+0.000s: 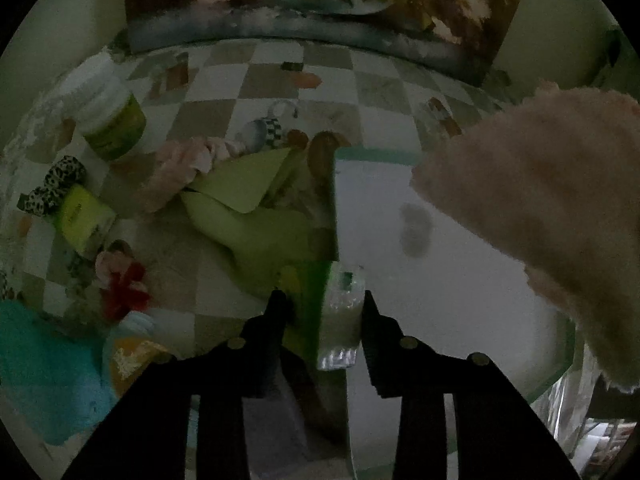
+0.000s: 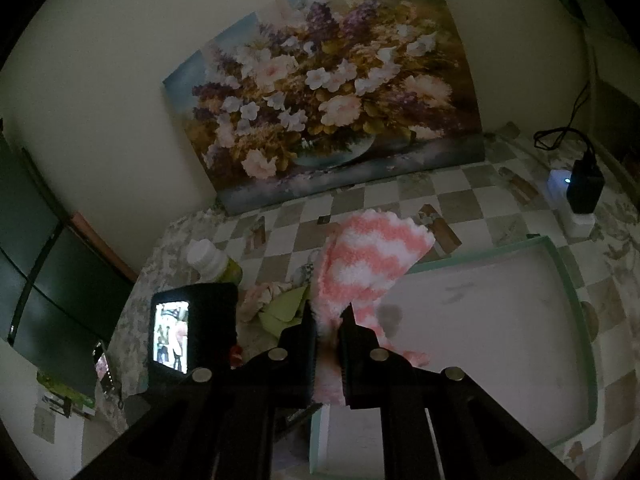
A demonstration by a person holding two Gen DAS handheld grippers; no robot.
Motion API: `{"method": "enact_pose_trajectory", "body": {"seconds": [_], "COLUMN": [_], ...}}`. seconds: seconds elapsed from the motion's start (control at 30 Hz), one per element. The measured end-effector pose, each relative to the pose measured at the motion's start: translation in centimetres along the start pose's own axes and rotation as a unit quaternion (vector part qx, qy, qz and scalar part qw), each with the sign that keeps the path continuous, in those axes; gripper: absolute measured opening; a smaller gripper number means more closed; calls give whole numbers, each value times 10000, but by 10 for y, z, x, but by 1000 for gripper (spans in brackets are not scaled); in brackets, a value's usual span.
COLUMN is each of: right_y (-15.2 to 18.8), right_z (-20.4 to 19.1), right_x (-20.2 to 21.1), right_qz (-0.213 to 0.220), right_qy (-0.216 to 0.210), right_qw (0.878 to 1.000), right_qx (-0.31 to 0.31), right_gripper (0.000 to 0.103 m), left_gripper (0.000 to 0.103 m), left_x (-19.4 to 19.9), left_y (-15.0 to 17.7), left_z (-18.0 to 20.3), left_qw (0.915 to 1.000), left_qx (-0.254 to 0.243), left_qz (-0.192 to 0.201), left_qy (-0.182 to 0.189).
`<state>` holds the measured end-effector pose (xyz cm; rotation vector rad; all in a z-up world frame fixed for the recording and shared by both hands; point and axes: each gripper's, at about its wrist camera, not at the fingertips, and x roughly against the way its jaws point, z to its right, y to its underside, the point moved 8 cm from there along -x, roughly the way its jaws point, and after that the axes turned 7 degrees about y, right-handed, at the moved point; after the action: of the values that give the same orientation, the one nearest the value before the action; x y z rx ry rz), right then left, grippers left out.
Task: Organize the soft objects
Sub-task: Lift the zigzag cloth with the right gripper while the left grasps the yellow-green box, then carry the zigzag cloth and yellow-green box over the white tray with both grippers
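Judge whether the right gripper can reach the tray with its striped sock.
Probably yes: the right gripper, shut on the striped sock, is above the near edge of the tray, with nothing between.

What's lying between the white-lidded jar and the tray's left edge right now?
In the left wrist view, a pale pink fluffy cloth and a light green folded cloth lie between the white-lidded jar and the tray.
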<state>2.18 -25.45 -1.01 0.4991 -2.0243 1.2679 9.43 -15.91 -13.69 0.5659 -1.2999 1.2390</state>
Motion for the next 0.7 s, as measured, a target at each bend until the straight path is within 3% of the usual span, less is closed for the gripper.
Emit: {"method": "enact_pose_trajectory", "body": {"seconds": [0.33, 0.53, 0.7], "right_y": [0, -3, -12], "right_z": [2, 2, 5], "right_x": [-2, 6, 30], "right_qz": [-37, 97, 482], "right_qy": [-5, -25, 69], "right_qw": [10000, 9999, 9987], "right_qx": [3, -99, -131], "right_gripper": [10, 10, 10], "left_gripper": [26, 26, 26], "left_x": [11, 50, 88], "left_y": [-2, -18, -31], "left_z": [-8, -13, 1], "left_qw": [9998, 9971, 9907], "left_qx": [196, 283, 211], "left_qz": [87, 708, 1301], "left_qy": [20, 15, 339]}}
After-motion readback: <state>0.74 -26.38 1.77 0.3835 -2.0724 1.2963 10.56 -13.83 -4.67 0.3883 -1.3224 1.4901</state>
